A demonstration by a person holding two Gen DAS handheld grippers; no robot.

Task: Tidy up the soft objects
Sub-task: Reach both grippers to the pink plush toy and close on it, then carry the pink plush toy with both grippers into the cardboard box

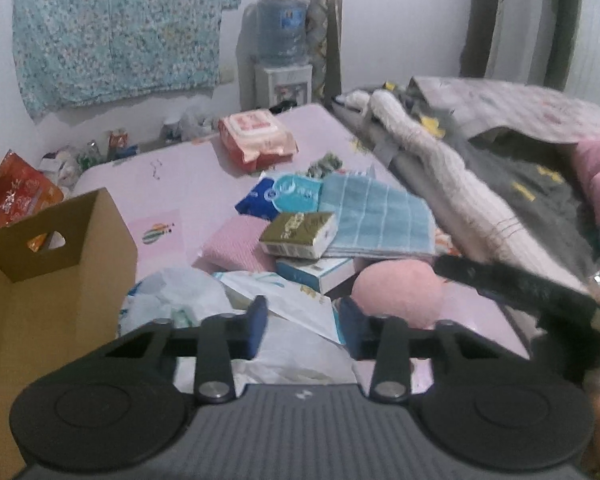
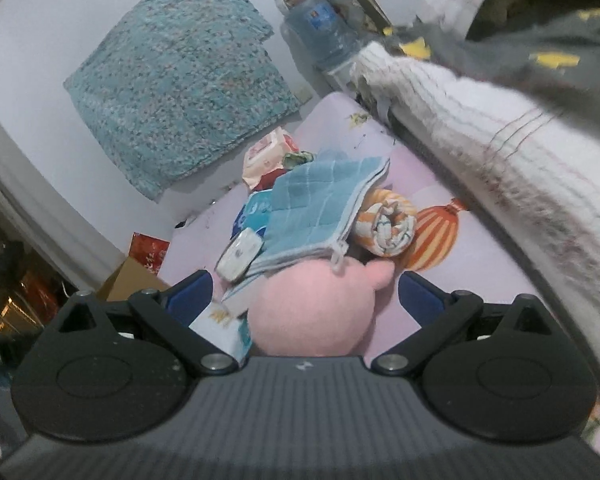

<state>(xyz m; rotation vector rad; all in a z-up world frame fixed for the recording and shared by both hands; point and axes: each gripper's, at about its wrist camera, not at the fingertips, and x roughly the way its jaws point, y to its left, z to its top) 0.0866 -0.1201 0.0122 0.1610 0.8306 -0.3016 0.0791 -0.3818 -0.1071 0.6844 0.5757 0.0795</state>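
Observation:
On the pink bed sheet [image 1: 180,176] lies a heap of soft things: a blue checked cloth [image 1: 380,216], a green-gold tissue pack [image 1: 298,234], a pink checked pack [image 1: 236,244] and a round pink plush [image 1: 396,292]. My left gripper [image 1: 304,322] hovers over a white plastic pack [image 1: 300,348]. Its jaws stand narrow with the pack showing between them; whether the pads press on it is unclear. My right gripper [image 2: 306,298] is open wide, with the pink plush [image 2: 312,312] between its fingers and gaps on both sides. A rolled orange striped towel [image 2: 388,224] lies beside the blue cloth [image 2: 320,204].
An open cardboard box [image 1: 60,280] stands at the left. A red wipes pack [image 1: 256,136] lies farther back on the bed. Piled blankets and a white towel [image 1: 440,176] fill the right side. A water dispenser [image 1: 284,40] stands by the far wall.

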